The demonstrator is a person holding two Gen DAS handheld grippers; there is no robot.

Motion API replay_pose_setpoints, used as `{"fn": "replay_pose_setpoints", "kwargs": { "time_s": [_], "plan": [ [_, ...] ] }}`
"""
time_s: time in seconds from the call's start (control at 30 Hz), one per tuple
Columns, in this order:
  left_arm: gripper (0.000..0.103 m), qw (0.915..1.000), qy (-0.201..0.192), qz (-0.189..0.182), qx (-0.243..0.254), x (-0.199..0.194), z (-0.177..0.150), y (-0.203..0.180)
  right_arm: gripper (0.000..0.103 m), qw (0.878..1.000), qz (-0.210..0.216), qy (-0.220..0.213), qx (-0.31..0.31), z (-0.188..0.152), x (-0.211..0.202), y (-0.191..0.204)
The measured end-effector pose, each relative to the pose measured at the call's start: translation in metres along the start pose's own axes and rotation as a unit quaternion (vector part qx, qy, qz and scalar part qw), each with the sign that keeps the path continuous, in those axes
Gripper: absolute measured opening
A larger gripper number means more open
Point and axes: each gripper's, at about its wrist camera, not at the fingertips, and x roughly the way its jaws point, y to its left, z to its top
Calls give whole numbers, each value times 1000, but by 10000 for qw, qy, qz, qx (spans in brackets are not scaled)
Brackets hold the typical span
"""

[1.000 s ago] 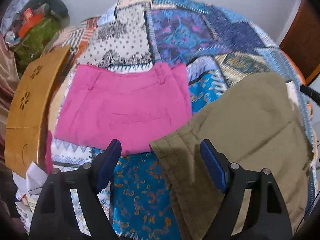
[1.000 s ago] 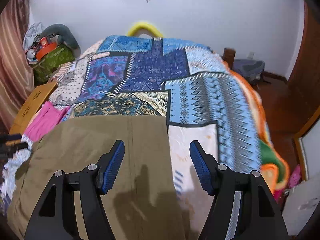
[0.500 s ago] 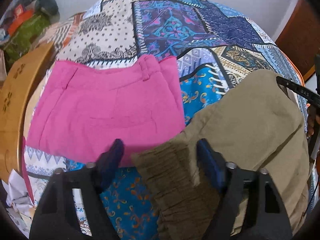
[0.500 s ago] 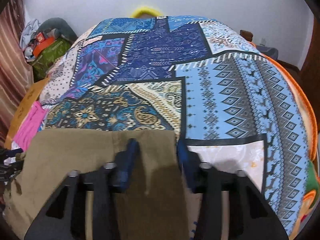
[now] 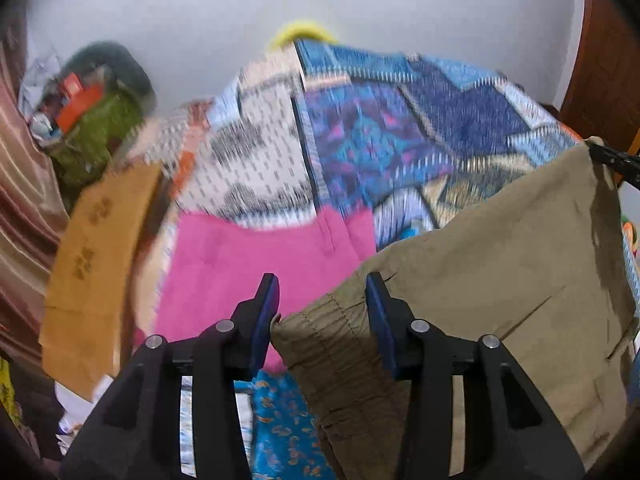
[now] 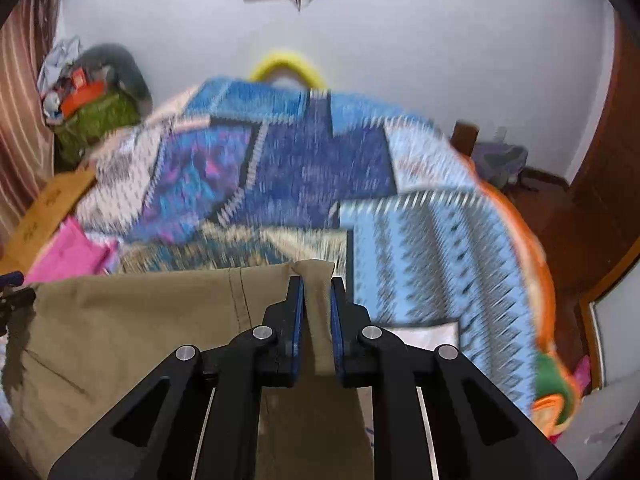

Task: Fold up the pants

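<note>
Olive-brown pants (image 5: 500,272) hang lifted over the patchwork bed cover (image 5: 400,136). My left gripper (image 5: 322,312) holds their gathered elastic waistband corner between its blue pads, jaws closed onto the bunched cloth. My right gripper (image 6: 317,312) is shut on the other top corner of the pants (image 6: 132,328), cloth pinched between the pads. The pants stretch between both grippers. The right gripper's tip shows at the far right of the left wrist view (image 5: 616,160).
Folded pink pants (image 5: 260,264) lie on the bed to the left. A wooden board (image 5: 96,248) leans at the bed's left side. A pile of bags (image 6: 92,112) sits by the wall, a curtain at far left. The floor and a wooden door (image 6: 600,184) are at the right.
Both grippers closed on the top corners of the olive pants and lifted them off the bed. The views tilted up toward the wall.
</note>
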Motion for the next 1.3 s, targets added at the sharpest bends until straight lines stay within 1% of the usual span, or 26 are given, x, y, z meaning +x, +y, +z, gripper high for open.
{"fn": "replay_pose_setpoints", "kwargs": {
  "time_s": [0.07,0.13,0.17,0.2,0.23,0.27,0.3,0.33,0.37,0.47,0.53,0.6,0.67,0.73,0.8,0.83,0.87,0.9,1.0,1.1,1.3],
  "plan": [
    [45,9997,-248,59,-6,-22,11,-1,11,9996,-88,-265,-48,14,-24,3],
    [44,9989,-466,23,-64,-45,18,1,11,9986,-162,-495,-65,23,-48,5],
    [41,9984,-565,-25,-93,-56,20,3,11,9980,-165,-611,-43,28,-62,5],
    [32,9978,-648,-96,-102,-68,21,3,11,9973,-147,-722,-10,31,-77,4],
    [26,9973,-701,-196,-86,-79,20,3,11,9969,-121,-780,22,32,-86,3],
    [24,9969,-753,-197,-70,-89,19,2,11,9963,-50,-859,76,33,-100,0],
    [19,9965,-824,-133,-45,-98,16,0,11,9956,42,-923,126,31,-114,-2],
    [17,9959,-906,-26,52,-108,12,-3,11,9952,81,-961,145,30,-121,-2],
    [16,9955,-935,-16,132,-114,8,-5,11,9944,107,-1040,133,25,-136,-2],
    [16,9959,-868,-178,201,-126,-8,-5,11,9939,220,-1077,71,9,-157,1],
    [16,9960,-773,-407,201,-130,-21,-4,11,9940,272,-1063,23,-5,-167,3],
    [16,9965,-656,-492,162,-129,-32,-2,11,9944,247,-1026,-48,-25,-174,6],
    [17,9974,-439,-566,100,-123,-39,1,11,9956,233,-909,-30,-36,-173,6],
    [25,9972,-225,-713,-2,-114,-42,3,11,9966,138,-815,40,-44,-166,4],
    [48,9964,-65,-840,-113,-99,-39,5,11,9974,66,-686,204,-48,-158,-4],
    [54,9962,-59,-859,-140,-95,-40,5,11,9976,28,-604,335,-48,-148,-11],
    [63,9962,-58,-859,-159,-90,-38,4,11,9977,-1,-555,394,-48,-143,-16],
    [66,9962,-57,-855,-170,-83,-34,2,11,9977,-35,-511,445,-48,-137,-20],
    [68,9950,91,-975,-220,-55,-21,-3,11,9979,-111,-295,567,-47,-108,-33],
    [68,9926,389,-1103,-319,-12,-3,-12,11,9981,-138,-148,585,-50,-83,-44],
    [68,9885,918,-1129,-413,69,22,-31,11,9987,-55,-53,500,-62,-50,-53]
  ]
}}
